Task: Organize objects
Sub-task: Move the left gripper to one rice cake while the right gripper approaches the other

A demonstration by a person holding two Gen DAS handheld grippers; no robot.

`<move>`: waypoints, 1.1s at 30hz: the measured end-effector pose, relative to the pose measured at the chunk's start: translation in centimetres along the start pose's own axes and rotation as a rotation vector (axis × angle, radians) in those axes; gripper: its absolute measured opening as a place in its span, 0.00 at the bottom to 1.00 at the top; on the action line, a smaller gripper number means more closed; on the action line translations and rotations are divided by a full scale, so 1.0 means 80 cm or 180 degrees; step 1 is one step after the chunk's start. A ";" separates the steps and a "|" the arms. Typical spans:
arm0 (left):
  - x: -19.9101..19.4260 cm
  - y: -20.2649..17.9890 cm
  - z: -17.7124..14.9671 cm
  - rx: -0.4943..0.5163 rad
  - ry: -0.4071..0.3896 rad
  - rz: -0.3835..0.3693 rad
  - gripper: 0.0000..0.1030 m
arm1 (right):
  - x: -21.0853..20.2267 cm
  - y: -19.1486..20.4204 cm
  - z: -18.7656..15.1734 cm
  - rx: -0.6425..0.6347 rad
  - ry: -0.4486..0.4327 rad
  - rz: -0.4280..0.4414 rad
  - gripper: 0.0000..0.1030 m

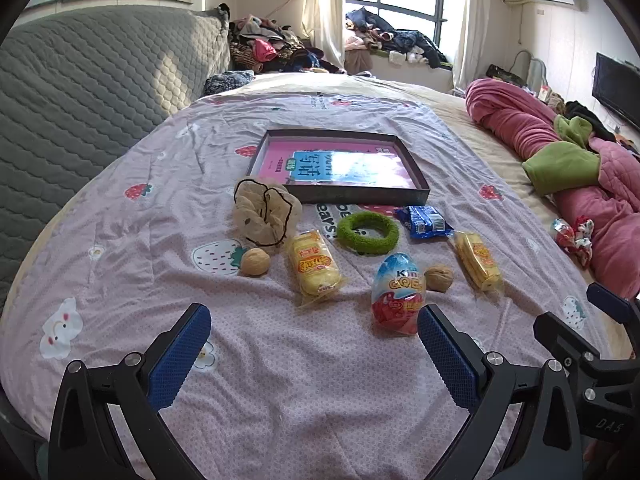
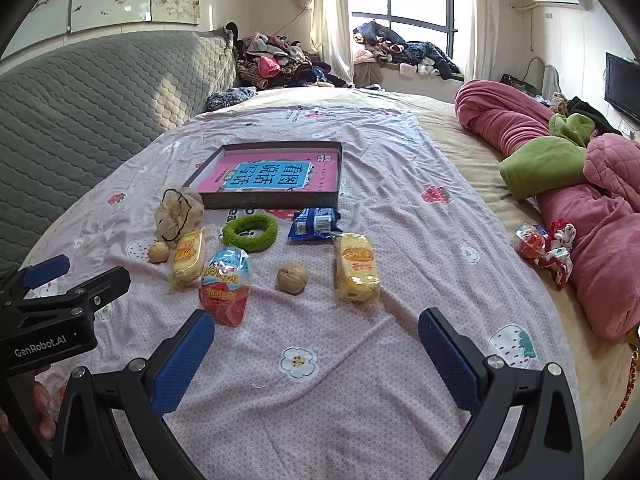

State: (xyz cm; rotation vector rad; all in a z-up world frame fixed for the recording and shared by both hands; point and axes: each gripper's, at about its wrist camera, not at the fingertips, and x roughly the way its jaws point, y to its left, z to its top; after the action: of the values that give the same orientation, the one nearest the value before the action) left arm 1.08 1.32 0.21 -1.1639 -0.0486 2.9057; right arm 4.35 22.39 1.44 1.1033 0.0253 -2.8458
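On the strawberry-print bedsheet lies a dark shallow box [image 1: 360,196] [image 2: 276,201] with a pink book inside. In front of it are a beige scrunchie [image 1: 266,210], a green ring [image 1: 368,232], a blue snack packet [image 1: 424,220], two yellow cake packs [image 1: 314,266] [image 1: 478,266], two walnuts [image 1: 255,262] [image 1: 439,278] and a foil chocolate egg [image 1: 396,292] [image 2: 226,284]. My left gripper [image 1: 316,344] hovers open just short of the egg, with nothing between its pads. Further right, my right gripper [image 2: 316,344] is open over bare sheet, short of a walnut [image 2: 293,278].
A rolled pink and green quilt [image 2: 580,200] runs along the bed's right side, with a red-white scrunchie and a wrapped sweet [image 2: 548,250] beside it. A grey quilted headboard [image 1: 80,100] rises on the left. Clothes are piled by the window.
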 end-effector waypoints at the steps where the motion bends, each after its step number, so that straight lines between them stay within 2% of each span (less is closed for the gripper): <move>1: 0.000 -0.001 0.000 0.0001 0.0003 0.0005 1.00 | -0.002 -0.002 0.001 0.0012 -0.0014 -0.0002 1.00; 8: -0.008 -0.009 0.000 0.0021 -0.0062 0.0018 1.00 | -0.014 -0.010 0.007 -0.0014 -0.0127 -0.0112 1.00; 13: -0.016 -0.011 0.002 0.0025 -0.0090 0.0055 1.00 | -0.018 -0.019 0.010 0.0059 -0.0182 -0.0034 1.00; 20: -0.015 -0.001 0.004 -0.0033 0.0004 -0.0127 1.00 | -0.025 -0.023 0.016 0.0022 -0.0266 -0.0046 1.00; 24: -0.017 -0.002 0.006 -0.0015 -0.0033 -0.0004 1.00 | -0.026 -0.023 0.020 -0.0028 -0.0274 -0.0041 1.00; 33: -0.012 -0.004 0.028 -0.0003 -0.0035 0.0055 1.00 | -0.020 -0.021 0.035 -0.0150 -0.0262 -0.0041 1.00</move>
State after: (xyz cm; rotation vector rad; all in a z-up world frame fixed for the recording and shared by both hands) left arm 0.22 1.53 2.54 -1.1545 -0.0405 2.9273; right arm 3.49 24.01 4.54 0.9798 0.0937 -2.8831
